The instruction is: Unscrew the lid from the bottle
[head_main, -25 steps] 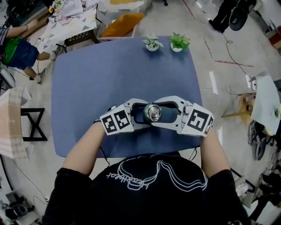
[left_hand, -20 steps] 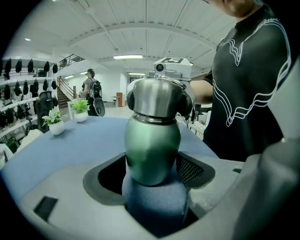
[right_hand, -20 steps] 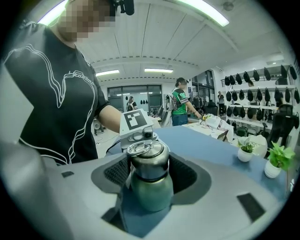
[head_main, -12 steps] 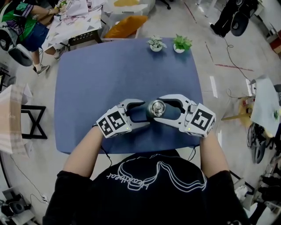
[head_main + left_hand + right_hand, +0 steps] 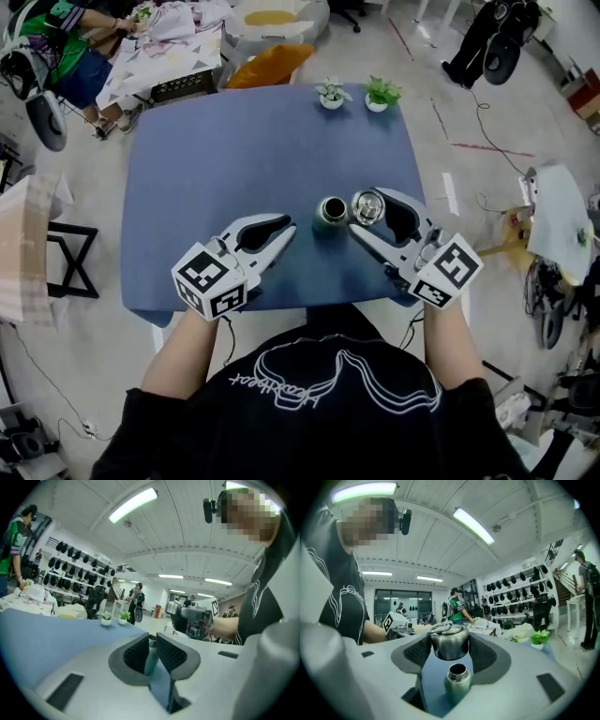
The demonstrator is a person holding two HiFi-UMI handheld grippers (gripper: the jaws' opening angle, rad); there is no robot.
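Observation:
The green metal bottle (image 5: 330,210) stands upright on the blue table (image 5: 225,150) with its mouth open. Its steel lid (image 5: 367,207) is off the bottle, just to its right, and my right gripper (image 5: 370,210) is shut on it. In the right gripper view the lid (image 5: 450,643) hangs between the pads above the bottle's neck (image 5: 457,681). My left gripper (image 5: 279,231) sits to the bottle's left, apart from it. Its jaws are closing and nearly together, with nothing between them. A sliver of the bottle (image 5: 151,660) shows beyond them.
Two small potted plants (image 5: 330,94) (image 5: 379,92) stand at the table's far edge. A person (image 5: 66,56) stands at a cluttered table beyond the far left corner. Chairs, cables and floor surround the table.
The left gripper let go of the bottle and drew back to the left, its jaws narrowing. The right gripper carried the lid off the bottle to the right.

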